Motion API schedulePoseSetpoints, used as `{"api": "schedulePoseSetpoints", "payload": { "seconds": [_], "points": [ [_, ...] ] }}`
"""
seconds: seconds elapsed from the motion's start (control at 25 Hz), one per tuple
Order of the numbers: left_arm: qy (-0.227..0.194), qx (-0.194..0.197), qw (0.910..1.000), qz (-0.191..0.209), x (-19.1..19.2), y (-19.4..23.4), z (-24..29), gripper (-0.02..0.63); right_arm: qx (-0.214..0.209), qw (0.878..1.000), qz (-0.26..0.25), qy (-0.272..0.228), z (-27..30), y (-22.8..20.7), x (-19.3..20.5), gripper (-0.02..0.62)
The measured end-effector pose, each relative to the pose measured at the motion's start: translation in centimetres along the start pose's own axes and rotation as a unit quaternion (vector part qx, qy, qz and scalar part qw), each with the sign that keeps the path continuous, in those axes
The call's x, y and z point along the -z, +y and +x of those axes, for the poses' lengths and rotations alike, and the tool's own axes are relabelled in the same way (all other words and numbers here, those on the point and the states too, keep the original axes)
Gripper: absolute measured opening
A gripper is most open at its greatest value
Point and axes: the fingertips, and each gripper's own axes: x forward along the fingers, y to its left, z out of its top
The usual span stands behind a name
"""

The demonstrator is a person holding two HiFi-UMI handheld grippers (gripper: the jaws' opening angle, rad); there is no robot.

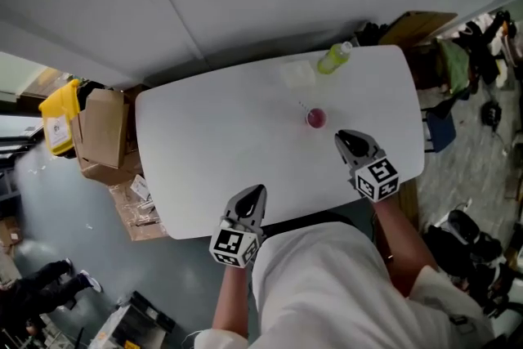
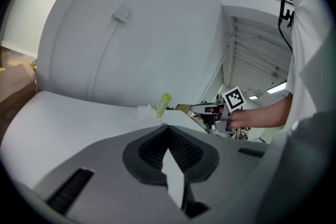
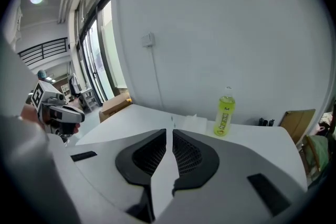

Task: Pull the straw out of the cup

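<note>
A small pink cup (image 1: 316, 119) stands on the white table (image 1: 204, 143), right of centre, with a thin straw (image 1: 305, 108) leaning out toward the back left. My right gripper (image 1: 341, 136) sits just in front and to the right of the cup, jaws shut and empty. In the right gripper view only the straw's tip (image 3: 172, 120) peeks above the closed right gripper (image 3: 169, 131); the cup is hidden. My left gripper (image 1: 259, 190) hovers at the table's front edge, shut with nothing in it, as the left gripper (image 2: 169, 127) pads also show.
A yellow-green bottle (image 1: 333, 58) and a white tissue pack (image 1: 297, 73) stand near the table's back edge behind the cup. Cardboard boxes (image 1: 105, 131) and a yellow bag (image 1: 61, 114) sit on the floor to the left. Clutter lies to the right.
</note>
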Motion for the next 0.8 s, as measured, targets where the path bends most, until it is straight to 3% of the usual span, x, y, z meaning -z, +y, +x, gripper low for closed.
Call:
{"api": "schedulePoseSetpoints", "payload": {
  "seconds": [0.28,0.4,0.8],
  "points": [
    [0.017,0.003,0.9996,-0.021,1.7,2.1,0.1,0.002,-0.024,0.999,-0.02,0.03,4.3,0.1,-0.3,0.051],
    [0.018,-0.001,0.9996,-0.02,1.6,3.2,0.0,0.002,-0.027,0.998,-0.032,0.047,6.2,-0.3,-0.3,0.108],
    [0.015,-0.01,0.9994,-0.028,1.0,6.7,0.3,0.002,-0.041,0.989,-0.087,0.108,11.6,-0.3,0.9,0.138]
  ]
}}
